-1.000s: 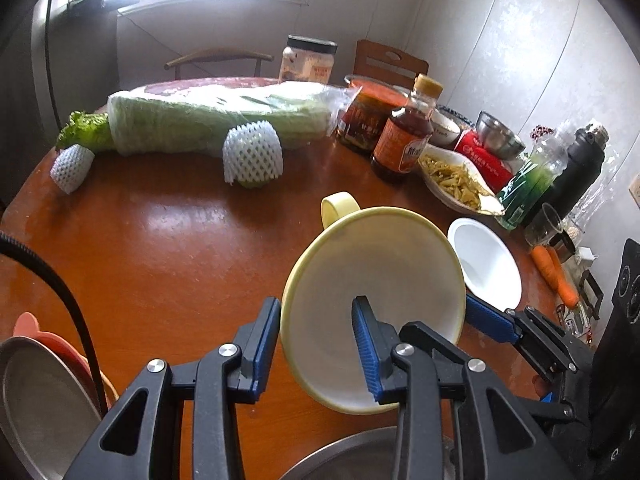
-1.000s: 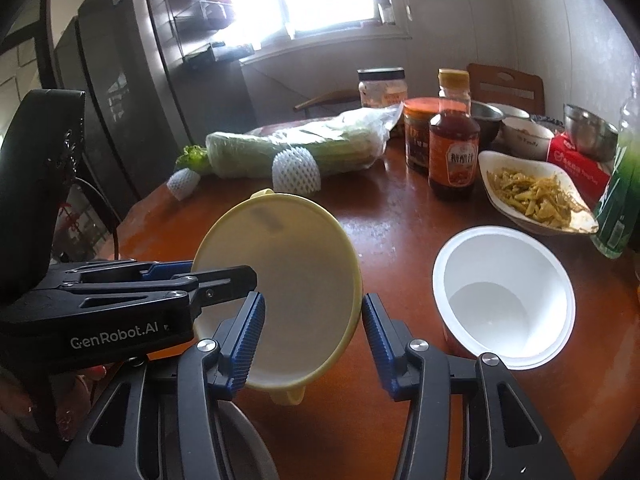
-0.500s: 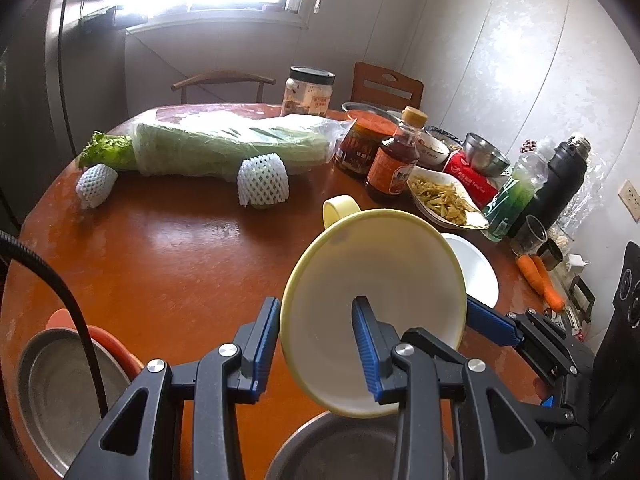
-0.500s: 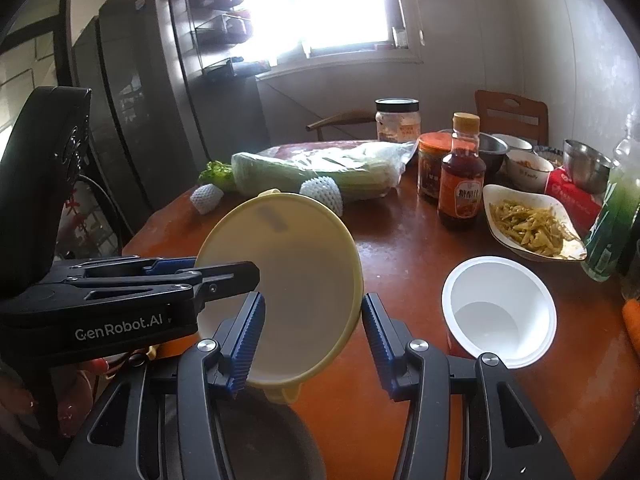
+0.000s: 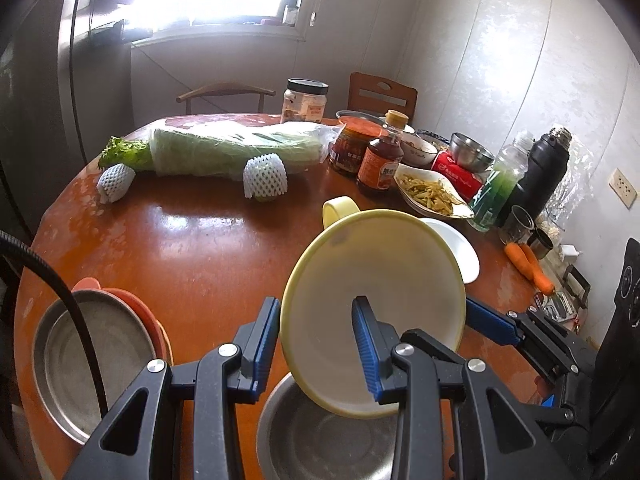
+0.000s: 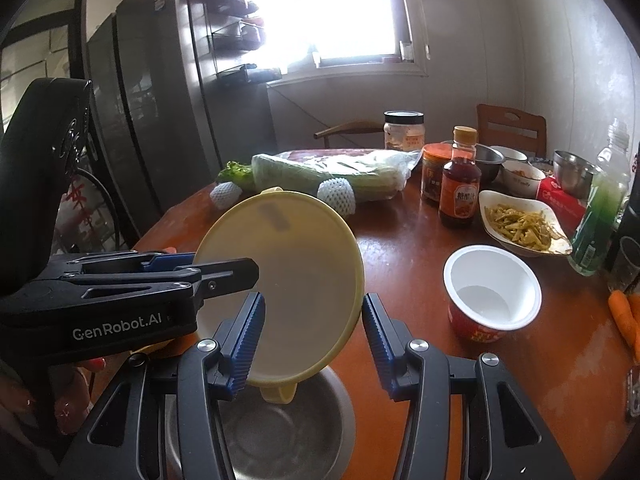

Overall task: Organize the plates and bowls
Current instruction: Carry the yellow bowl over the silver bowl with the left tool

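Holding: my left gripper (image 5: 316, 344) and right gripper (image 6: 314, 334) both clamp the rim of one yellow bowl (image 5: 372, 308).
Left jaws: pinched on its near rim.
Right jaws: gripping the opposite rim.
Bowl: tilted, lifted above a steel bowl (image 6: 280, 436) on the wooden table (image 5: 192, 256).
Left: steel plate (image 5: 92, 360) on an orange dish (image 5: 136, 304).
Right: white cup (image 6: 492, 292), well apart.

Right gripper (image 6: 313, 330): jaws clamped on the yellow bowl's rim, one finger inside, one outside.
Yellow bowl (image 6: 296, 276): tilted, lifted above the steel bowl (image 6: 280, 432).
Left gripper (image 6: 224, 270): grips the opposite rim.
White cup (image 6: 492, 292): right of the fingers, on the table (image 6: 404, 240).
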